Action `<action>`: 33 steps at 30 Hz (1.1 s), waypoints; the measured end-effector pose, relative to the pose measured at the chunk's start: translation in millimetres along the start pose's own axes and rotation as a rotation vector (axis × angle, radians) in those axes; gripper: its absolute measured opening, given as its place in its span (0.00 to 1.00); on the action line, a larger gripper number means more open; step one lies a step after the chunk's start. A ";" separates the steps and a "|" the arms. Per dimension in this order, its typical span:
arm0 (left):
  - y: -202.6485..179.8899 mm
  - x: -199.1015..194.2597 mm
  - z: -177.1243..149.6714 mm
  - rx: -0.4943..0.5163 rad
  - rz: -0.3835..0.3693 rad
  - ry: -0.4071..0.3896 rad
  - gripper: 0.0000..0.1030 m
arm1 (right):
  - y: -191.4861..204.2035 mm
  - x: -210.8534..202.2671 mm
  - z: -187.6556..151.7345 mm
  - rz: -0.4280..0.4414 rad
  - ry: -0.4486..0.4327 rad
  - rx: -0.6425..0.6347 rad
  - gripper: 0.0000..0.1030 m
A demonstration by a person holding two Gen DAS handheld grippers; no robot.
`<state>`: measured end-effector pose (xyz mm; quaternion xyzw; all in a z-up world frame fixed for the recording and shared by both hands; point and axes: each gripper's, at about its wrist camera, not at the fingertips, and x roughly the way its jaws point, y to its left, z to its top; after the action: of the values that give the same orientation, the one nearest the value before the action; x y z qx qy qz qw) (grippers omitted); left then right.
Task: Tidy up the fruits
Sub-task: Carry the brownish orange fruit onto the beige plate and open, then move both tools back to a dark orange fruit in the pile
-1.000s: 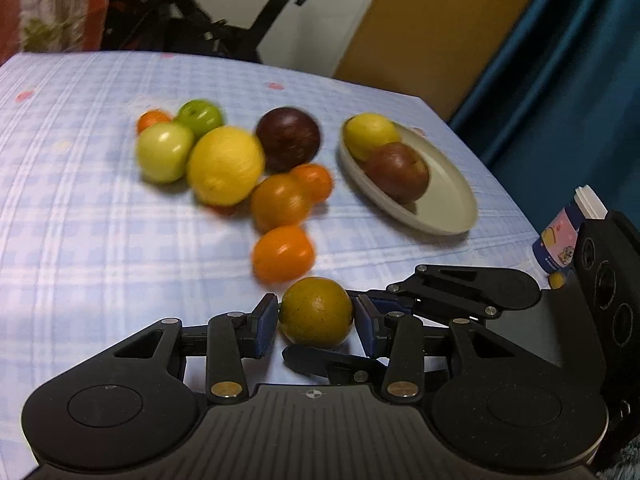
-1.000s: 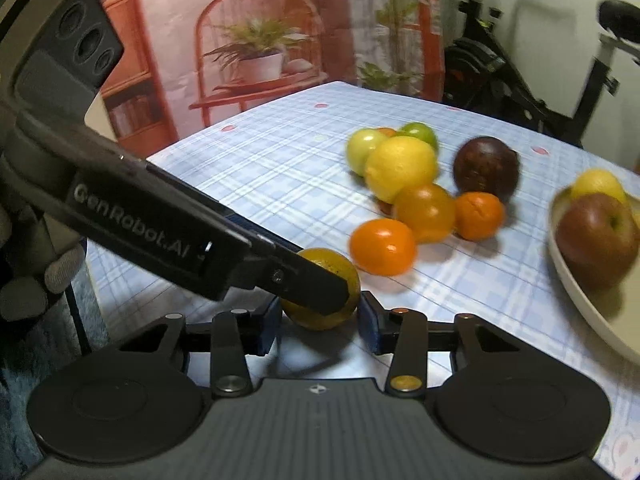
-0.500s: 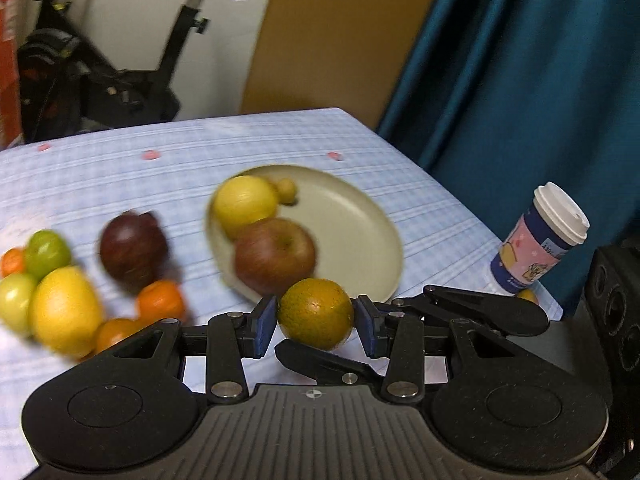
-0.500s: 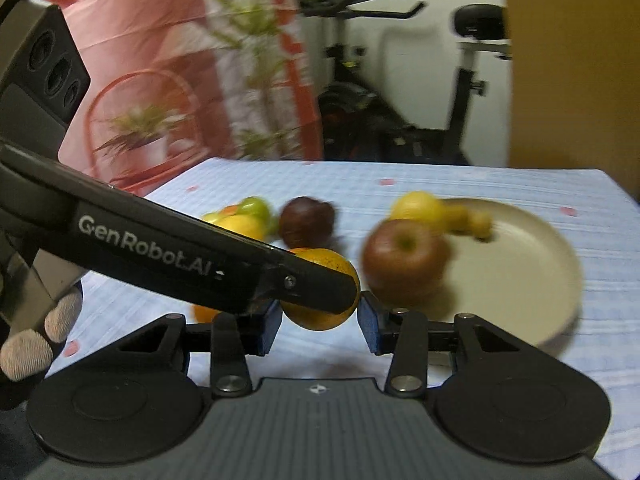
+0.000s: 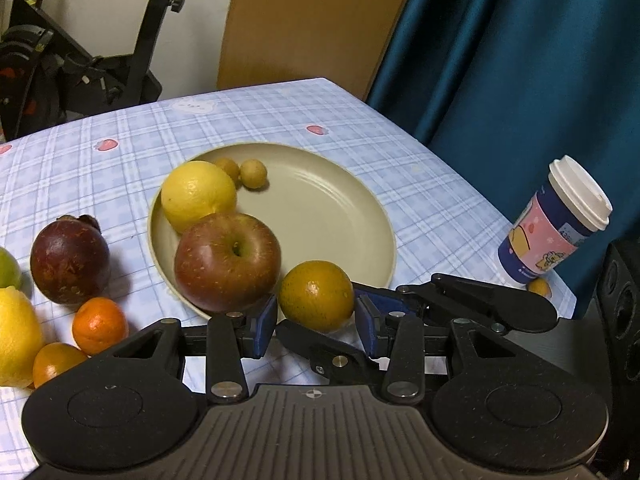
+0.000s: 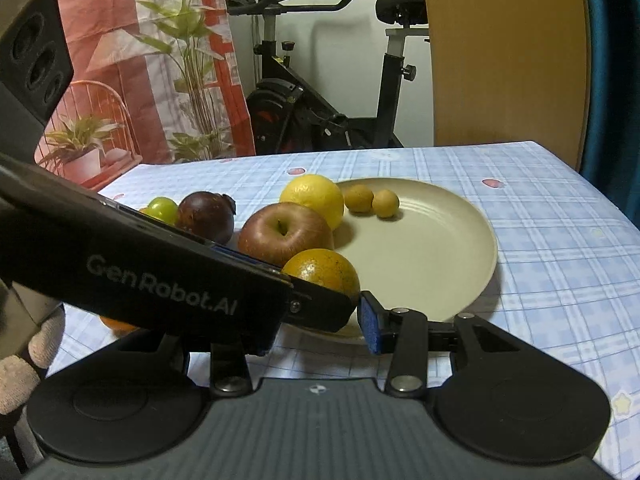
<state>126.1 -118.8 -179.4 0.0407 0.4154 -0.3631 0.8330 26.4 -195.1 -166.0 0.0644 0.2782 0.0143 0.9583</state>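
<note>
Your left gripper [image 5: 316, 322] is clamped on the greenish orange [image 5: 316, 295], narrowly parted, at the plate's [image 5: 344, 216] near rim beside the apple [image 5: 227, 262]. Your right gripper [image 6: 316, 316] pinches that same orange from the other side.

Out beyond the worktop [image 5: 420, 184], dressed in a pale blue checked cloth with little strawberry prints, a black exercise bike [image 6: 320, 92] stands against a white wall [image 5: 100, 8]. Beside it, a flat tan wooden panel [image 5: 312, 20] rises, and right up against that hangs a deep teal curtain [image 5: 520, 52], falling in heavy folds along the worktop's far side. Swing to the right wrist view: a printed hanging in pink and red [image 6: 132, 60] shows painted plants and a wire chair. The light is dim and warm, indoor, with soft shadows on the cloth.
</note>
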 end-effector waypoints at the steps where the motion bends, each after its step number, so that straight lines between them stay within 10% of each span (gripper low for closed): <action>1: 1.6 -0.8 0.3 -0.004 0.002 -0.001 0.43 | -0.8 0.6 -0.9 0.005 -0.003 0.001 0.43; 33: 98.7 -127.3 -22.0 -0.270 0.242 -0.208 0.44 | 41.8 -16.9 0.5 0.120 -0.108 -0.078 0.51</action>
<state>124.7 34.4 -125.0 -0.0595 0.3641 -0.2036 0.9069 12.8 -154.8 -151.1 0.0444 0.2210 0.0791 0.9710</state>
